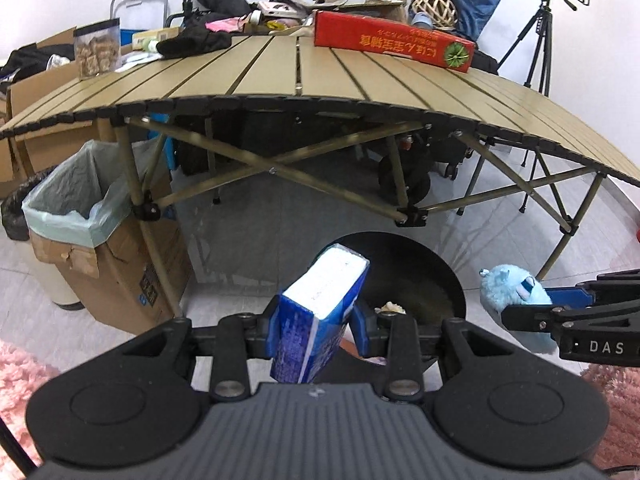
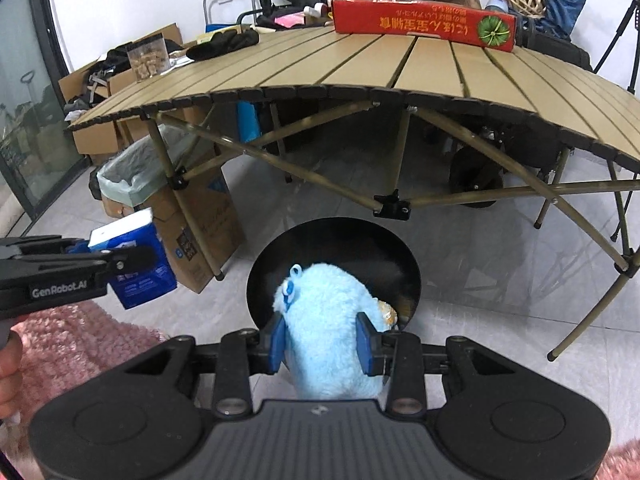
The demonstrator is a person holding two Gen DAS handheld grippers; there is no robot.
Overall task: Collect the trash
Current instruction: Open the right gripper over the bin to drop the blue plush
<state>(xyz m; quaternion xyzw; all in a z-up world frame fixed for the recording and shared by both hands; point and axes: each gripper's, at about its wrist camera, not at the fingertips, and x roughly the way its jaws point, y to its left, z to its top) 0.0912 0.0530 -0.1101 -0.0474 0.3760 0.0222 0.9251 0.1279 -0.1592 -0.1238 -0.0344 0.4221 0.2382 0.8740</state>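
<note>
A blue and white cardboard carton (image 1: 320, 316), box-shaped with a glossy printed face, is clamped between the blue pads of the left gripper (image 1: 316, 330), whose jaws are drawn in narrow against its sides. The carton is tilted, its white end raised toward the table. In the right wrist view, a fluffy pale-blue plush toy (image 2: 324, 320), rounded and soft-piled, is pinched the same way by the right gripper (image 2: 322, 344), a small plastic clip seen at its top. Both held things are suspended above a round black bin (image 2: 336, 256) standing on the grey tiled floor, with a crumpled pale scrap (image 1: 390, 307) lying inside it. Behind the bin a folding table (image 1: 280, 76) with a tan slatted top and crossed metal legs is seen. On it lie a long red cardboard box (image 1: 394, 42), a black cloth bundle (image 1: 194, 42) and a clear bag of snacks (image 1: 98, 50). Beside the table stands a brown cardboard box lined with a pale-green plastic bag (image 1: 76, 200). Pink shaggy rug (image 2: 64, 344) is seen at the lower edges.
</note>
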